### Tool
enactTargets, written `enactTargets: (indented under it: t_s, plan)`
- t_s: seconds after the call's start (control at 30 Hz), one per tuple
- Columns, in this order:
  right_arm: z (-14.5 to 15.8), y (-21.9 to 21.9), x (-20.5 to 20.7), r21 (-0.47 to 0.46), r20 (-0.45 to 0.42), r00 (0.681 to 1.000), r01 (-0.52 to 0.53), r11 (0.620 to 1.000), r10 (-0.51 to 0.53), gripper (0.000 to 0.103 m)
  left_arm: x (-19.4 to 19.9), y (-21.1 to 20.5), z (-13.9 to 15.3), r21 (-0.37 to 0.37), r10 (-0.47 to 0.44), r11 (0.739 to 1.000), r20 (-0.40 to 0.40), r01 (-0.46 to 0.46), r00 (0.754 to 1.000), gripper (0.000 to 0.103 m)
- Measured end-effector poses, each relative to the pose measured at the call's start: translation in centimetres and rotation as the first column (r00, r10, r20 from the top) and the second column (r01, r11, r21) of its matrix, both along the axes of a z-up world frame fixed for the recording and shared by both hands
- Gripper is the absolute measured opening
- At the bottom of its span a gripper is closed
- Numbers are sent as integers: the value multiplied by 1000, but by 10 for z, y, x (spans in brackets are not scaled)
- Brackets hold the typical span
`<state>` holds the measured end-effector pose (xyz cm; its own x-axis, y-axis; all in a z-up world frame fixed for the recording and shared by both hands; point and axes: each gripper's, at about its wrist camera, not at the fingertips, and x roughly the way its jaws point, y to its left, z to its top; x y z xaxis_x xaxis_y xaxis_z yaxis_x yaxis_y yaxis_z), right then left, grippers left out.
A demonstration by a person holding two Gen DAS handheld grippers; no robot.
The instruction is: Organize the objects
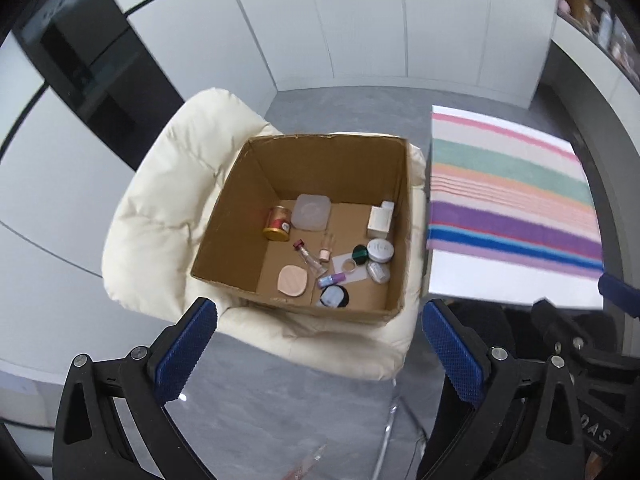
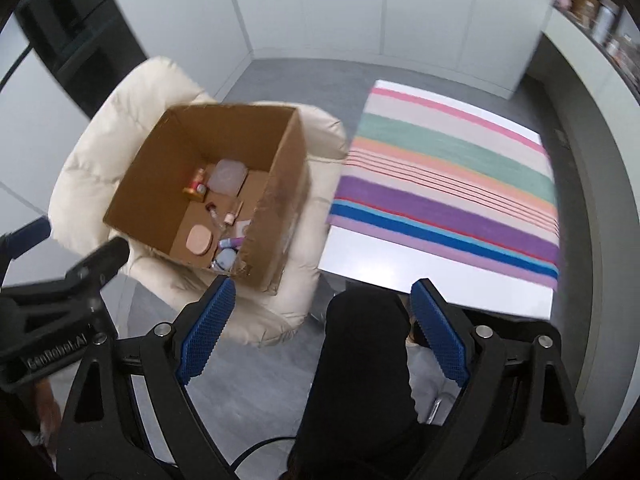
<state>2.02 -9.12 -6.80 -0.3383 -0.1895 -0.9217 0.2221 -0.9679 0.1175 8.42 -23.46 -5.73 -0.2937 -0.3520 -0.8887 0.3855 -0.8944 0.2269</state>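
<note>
An open cardboard box (image 1: pixel 236 216) (image 2: pixel 152 184) stands on a cream padded chair (image 1: pixel 160 216) (image 2: pixel 92 164). On its floor lie several small cosmetics: a red and gold jar (image 1: pixel 277 223), a frosted square container (image 1: pixel 312 212), a peach compact (image 1: pixel 293 280) (image 2: pixel 199 241), a white jar (image 1: pixel 380 250), a white boxy bottle (image 1: pixel 380 220) and small vials. My left gripper (image 1: pixel 320 316) hangs open high above the box's near edge, nothing between its blue pads. My right gripper (image 2: pixel 322 292) is open and empty too, above the gap between chair and table.
A white table (image 1: pixel 512 288) (image 2: pixel 400 264) with a striped cloth (image 1: pixel 512 200) (image 2: pixel 448 184) stands right of the chair. A person's dark-clothed leg (image 2: pixel 360 360) is below the right gripper. Grey floor, white cabinet fronts behind, shelves at the far right.
</note>
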Motion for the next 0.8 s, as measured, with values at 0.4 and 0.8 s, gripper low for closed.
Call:
enactTargets:
  t_s: [0.4,0.8]
  plan:
    - [27,17,23,-29,-26,998,56,998,-57,91,24,13,29,28,-39,999,13,39,999,102]
    - [35,10,27,-37,-35,999,29,999,-30,91,31,15,40,1,-33,999,-10,33,999,102]
